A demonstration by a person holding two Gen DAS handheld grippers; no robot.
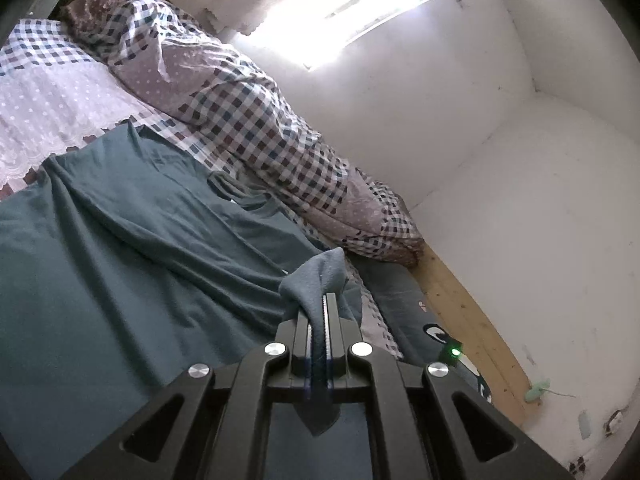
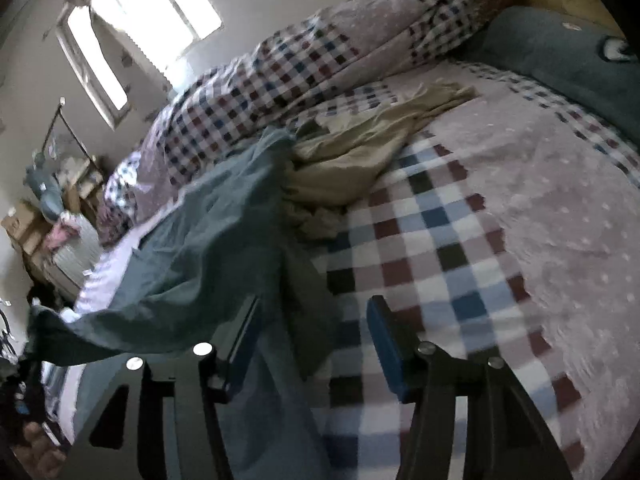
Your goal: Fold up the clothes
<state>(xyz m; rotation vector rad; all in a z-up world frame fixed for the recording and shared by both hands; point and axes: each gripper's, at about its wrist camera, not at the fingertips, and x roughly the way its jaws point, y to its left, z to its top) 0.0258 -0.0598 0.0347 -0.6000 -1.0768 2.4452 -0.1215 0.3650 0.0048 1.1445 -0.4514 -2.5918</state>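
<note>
The left gripper (image 1: 325, 300) has its jaws clenched on a bunched corner of the teal garment (image 1: 132, 240), a tuft of cloth poking out past the fingertips towards 12 o'clock and a tail of it hanging down between the fingers. The right gripper (image 2: 312, 312) has its jaws spread wide with nothing between the blue pads (image 2: 384, 340); the same teal garment (image 2: 192, 248) lies under and ahead of its left finger, from 9 to 11 o'clock in that view.

The garment lies spread over the bed (image 2: 500, 208), mostly flat but creased in long diagonal ridges that run towards the pinched corner. That reads as the cloth being pulled taut from one point, probably so that an edge can be carried over for a fold. The open right gripper seems placed to take a second hold on the near hem, so both corners can travel together.

A beige garment (image 2: 360, 148) lies crumpled just beyond the teal one at 12 o'clock in the right view, touching or overlapping its far edge; I cannot tell which. Behind both, a rolled checked quilt (image 1: 248, 120) runs along the wall side of the bed. A dark pillow (image 2: 560, 52) sits at 1 o'clock, and a window (image 1: 340, 0) glares overhead.
</note>
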